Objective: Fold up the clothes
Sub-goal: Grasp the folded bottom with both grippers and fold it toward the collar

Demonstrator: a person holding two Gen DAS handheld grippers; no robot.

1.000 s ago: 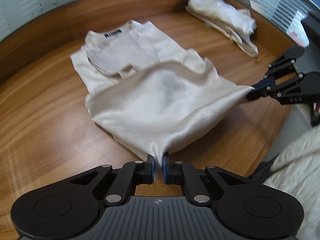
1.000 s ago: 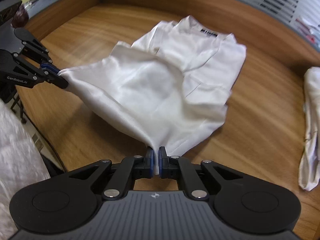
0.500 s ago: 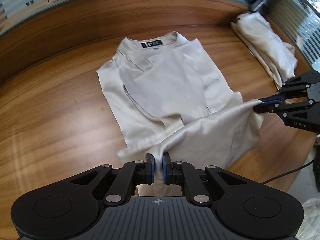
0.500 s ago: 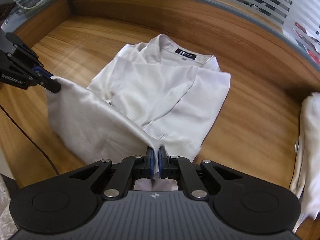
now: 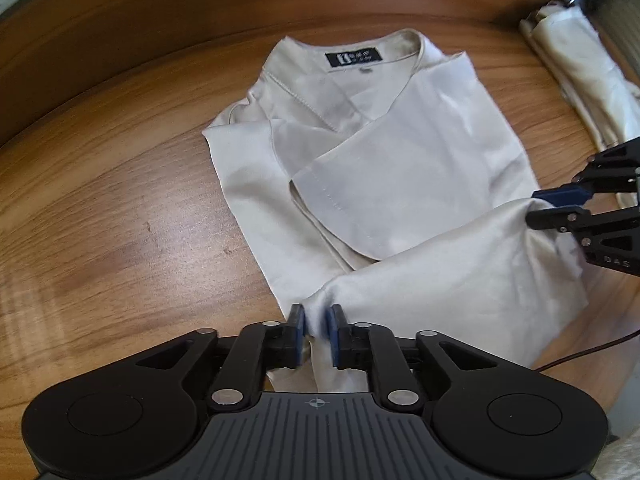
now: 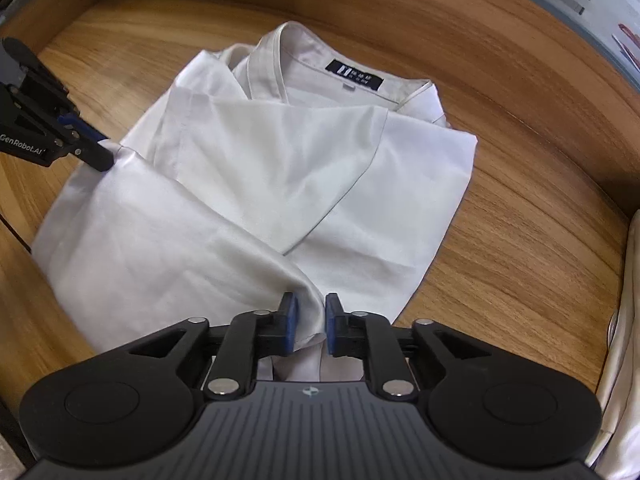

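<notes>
Left gripper (image 5: 317, 334): matte black linkage arms, silver pivot screws, blue pads, ribbed grey base with crosshair mark. Right gripper (image 6: 307, 329): same build; side lettering beside the arms, possibly "DAS". "GenRobot.AI" printed white on left gripper's side.

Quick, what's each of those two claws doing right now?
Left gripper: fingers opening, shirt hem loose between them.
Right gripper: fingers opening, shirt hem between them too.
</notes>
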